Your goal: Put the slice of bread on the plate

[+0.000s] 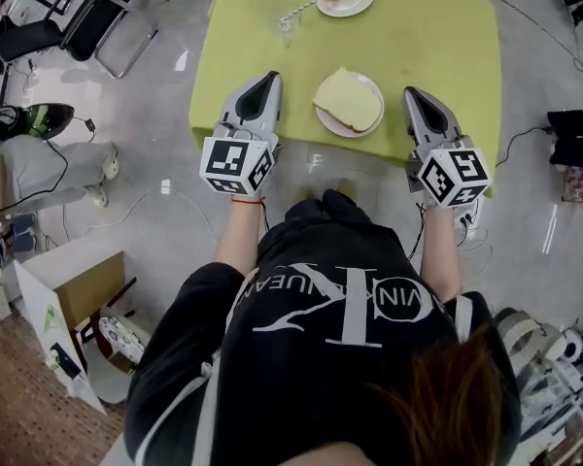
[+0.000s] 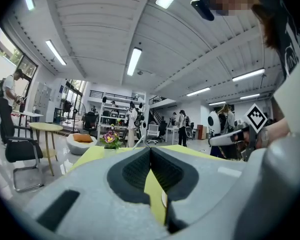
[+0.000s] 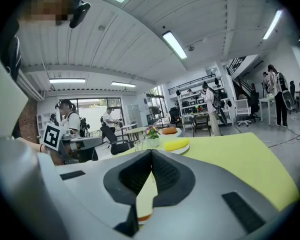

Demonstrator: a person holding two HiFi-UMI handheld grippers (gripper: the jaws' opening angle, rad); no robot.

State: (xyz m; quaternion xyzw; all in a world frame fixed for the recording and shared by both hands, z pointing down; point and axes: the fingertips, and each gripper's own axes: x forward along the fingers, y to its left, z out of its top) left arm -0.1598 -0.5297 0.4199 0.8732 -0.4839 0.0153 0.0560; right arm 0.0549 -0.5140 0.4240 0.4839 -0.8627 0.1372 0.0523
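Slice of bread (image 1: 349, 99): pale, soft-looking, dome-topped, lying flat on a round white plate (image 1: 345, 132) between my left gripper (image 1: 268, 80) and right gripper (image 1: 414, 95). I see both jaws closed, empty.

Large white "CK" on black shirt (image 1: 340, 309), smaller lettering only partly legible

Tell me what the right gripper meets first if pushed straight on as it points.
Likely bare tabletop first, since the right gripper, shut and empty, tilts slightly down. Beyond that its line runs near the far plate with the yellow food; depth is unclear. The bread lies off to its left.
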